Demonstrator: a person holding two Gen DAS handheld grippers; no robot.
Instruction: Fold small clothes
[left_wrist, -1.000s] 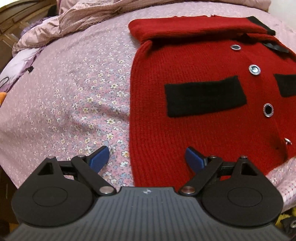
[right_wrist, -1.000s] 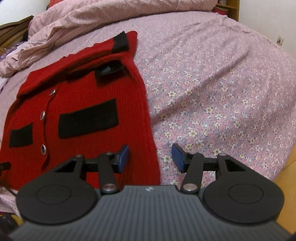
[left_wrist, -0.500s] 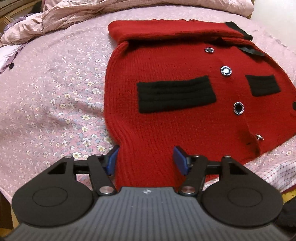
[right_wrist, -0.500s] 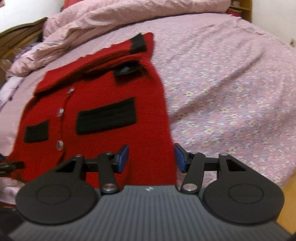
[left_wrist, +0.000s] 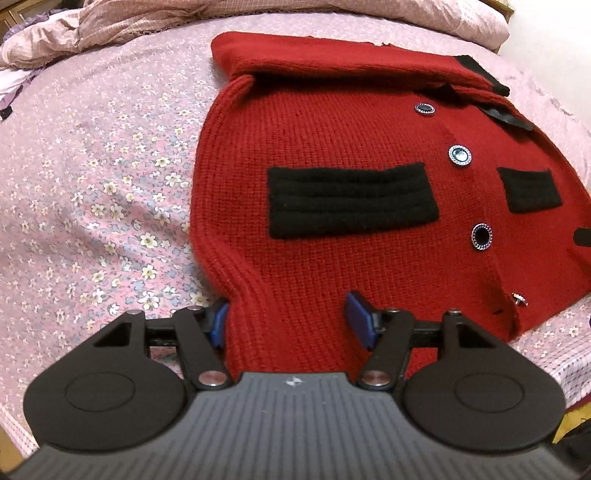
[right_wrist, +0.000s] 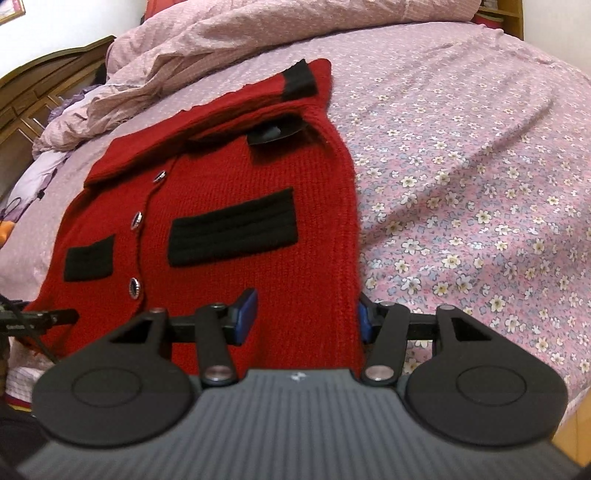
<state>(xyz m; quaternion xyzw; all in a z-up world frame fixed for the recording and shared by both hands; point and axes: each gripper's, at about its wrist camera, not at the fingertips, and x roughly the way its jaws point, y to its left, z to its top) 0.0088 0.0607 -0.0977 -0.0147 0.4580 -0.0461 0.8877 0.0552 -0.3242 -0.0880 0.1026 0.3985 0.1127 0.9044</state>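
A red knit cardigan (left_wrist: 354, 236) with black pocket flaps lies flat on the floral bedsheet (left_wrist: 96, 192), sleeves folded across its top. The left gripper (left_wrist: 286, 321), whose jaws have just been closing, straddles the hem's left corner, pads apart. The right gripper (right_wrist: 306, 314) brackets the hem's right corner, likewise unclamped.

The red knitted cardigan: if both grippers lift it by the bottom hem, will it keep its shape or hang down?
The red cardigan is a thick ribbed knit lying limp on the bedsheet, so it would probably sag between the grips. Its rough knit should hardly slip. The folded sleeve may fall open.
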